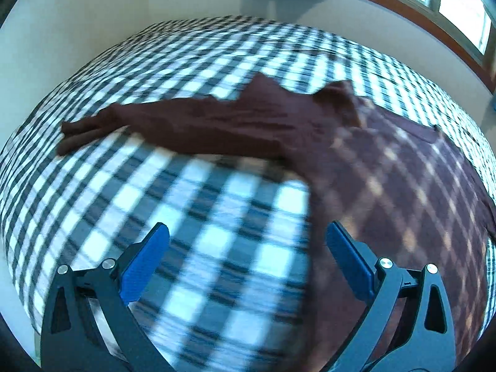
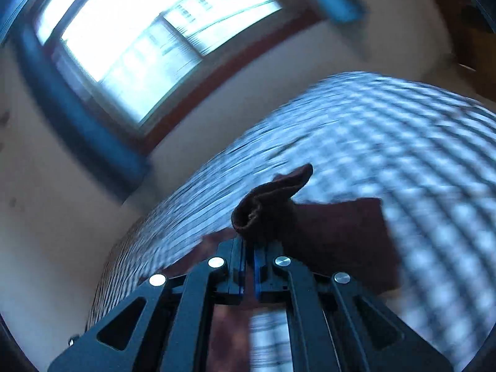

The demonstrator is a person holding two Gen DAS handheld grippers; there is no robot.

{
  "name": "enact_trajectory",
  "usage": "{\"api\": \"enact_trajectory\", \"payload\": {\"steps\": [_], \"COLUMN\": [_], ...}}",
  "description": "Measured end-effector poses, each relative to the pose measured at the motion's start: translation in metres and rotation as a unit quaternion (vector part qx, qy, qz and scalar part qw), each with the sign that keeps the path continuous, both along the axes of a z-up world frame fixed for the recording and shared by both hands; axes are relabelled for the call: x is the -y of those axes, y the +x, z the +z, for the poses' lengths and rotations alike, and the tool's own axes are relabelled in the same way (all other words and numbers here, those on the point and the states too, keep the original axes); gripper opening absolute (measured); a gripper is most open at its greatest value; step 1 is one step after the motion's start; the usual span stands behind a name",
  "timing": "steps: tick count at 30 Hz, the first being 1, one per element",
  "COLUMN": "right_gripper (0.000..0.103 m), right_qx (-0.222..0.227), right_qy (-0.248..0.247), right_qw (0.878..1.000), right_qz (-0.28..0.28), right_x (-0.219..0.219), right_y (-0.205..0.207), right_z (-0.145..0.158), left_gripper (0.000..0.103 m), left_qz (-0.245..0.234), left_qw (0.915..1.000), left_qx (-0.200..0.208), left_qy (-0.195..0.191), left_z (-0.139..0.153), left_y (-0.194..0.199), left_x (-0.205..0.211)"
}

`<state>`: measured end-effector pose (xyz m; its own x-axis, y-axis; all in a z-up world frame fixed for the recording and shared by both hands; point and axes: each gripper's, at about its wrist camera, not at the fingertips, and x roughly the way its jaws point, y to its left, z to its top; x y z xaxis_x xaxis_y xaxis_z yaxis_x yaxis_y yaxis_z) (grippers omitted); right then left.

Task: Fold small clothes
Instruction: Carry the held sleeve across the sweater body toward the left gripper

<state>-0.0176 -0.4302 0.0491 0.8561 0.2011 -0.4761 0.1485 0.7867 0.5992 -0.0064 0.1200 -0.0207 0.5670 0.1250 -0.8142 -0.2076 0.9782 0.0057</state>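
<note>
Bare checked bed (image 1: 192, 204) spreads open before the left gripper (image 1: 248, 266) with nothing standing on it, only the brown garment (image 1: 235, 124) lying across farther on and rightward.

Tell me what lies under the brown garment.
Under the brown garment is the blue-and-white checked bedcover; its checks show faintly through the thin lifted part. Whatever lies beneath the thicker folds is covered. The right gripper pinches one bunched end.

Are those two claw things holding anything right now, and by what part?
The right gripper is shut on the dark brown garment, pinching a bunched edge of the cloth. The left gripper is open over the checked bedsheet, holding nothing.
</note>
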Motion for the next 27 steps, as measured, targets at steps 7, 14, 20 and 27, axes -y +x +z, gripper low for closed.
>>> {"api": "enact_trajectory", "payload": {"steps": [7, 14, 20, 27], "right_gripper": [0.003, 0.003, 0.003, 0.003], "right_qx": [-0.017, -0.051, -0.086, -0.103], "right_qy": [-0.072, -0.150, -0.209, -0.250], "right_qw": [0.987, 0.958, 0.927, 0.901], "right_qz": [0.144, 0.241, 0.300, 0.338], "right_x": [-0.173, -0.307, -0.372, -0.405], "right_y": [0.072, 0.095, 0.093, 0.093], "right_z": [0.000, -0.033, -0.068, -0.086], "left_gripper": [0.101, 0.101, 0.101, 0.101], "left_qz": [0.011, 0.005, -0.004, 0.000], "left_qw": [0.9997, 0.9997, 0.9996, 0.9990], "left_qx": [0.012, 0.023, 0.021, 0.023], "left_qy": [0.016, -0.001, -0.018, -0.038], "left_z": [-0.001, -0.006, -0.014, -0.018], "left_y": [-0.016, -0.023, -0.023, -0.022], "left_x": [-0.051, -0.076, -0.079, -0.084]}}
